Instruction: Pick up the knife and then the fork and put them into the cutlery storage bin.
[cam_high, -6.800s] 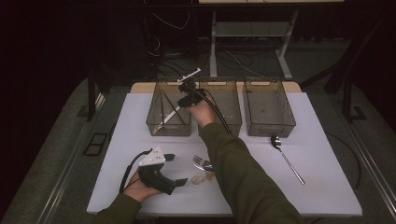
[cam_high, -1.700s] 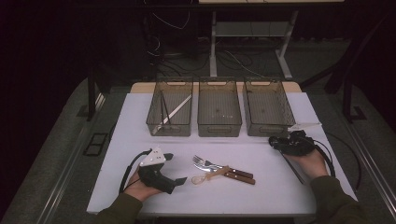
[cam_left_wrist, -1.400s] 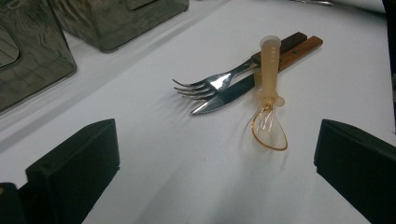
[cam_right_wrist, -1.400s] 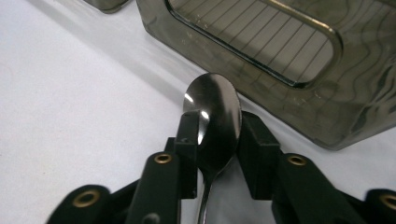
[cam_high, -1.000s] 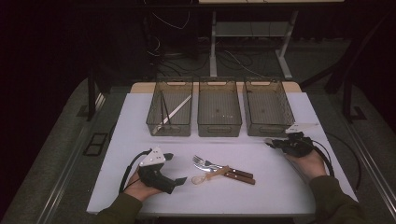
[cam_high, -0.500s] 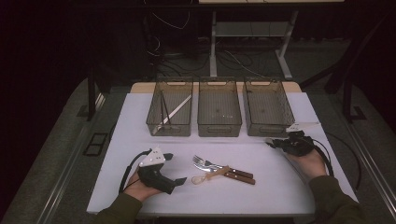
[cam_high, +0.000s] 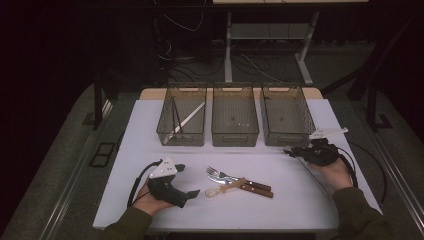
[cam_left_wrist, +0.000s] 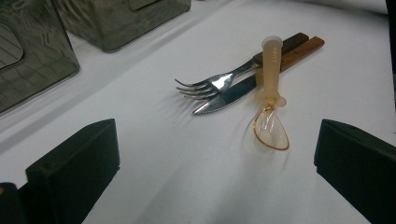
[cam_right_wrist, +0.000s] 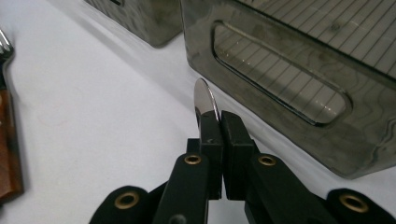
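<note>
Right claw (cam_right_wrist: 218, 122) clamped tight on a metal spoon (cam_right_wrist: 204, 99), just in front of the right-hand bin (cam_right_wrist: 299, 70). Left claw (cam_left_wrist: 215, 172) wide open, empty, resting on the desk (cam_left_wrist: 154, 154), well left of that bin.

Three see-through bins (cam_high: 235, 117) are seen – two grippers (cam_high: 192, 192), one fork (cam_left_wrist: 210, 85), one knife (cam_left_wrist: 231, 94) – and two spoons (cam_left_wrist: 271, 130) are counted.

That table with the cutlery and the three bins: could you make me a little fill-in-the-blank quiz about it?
1. The right gripper has its jaws shut on a metal ____.
2. The left gripper has its jaws ____, with nothing between them.
3. On the table, the number of bins in a row is ____.
4. Beside the fork and knife lies a clear plastic ____.

Missing words: spoon; open; three; spoon
</note>
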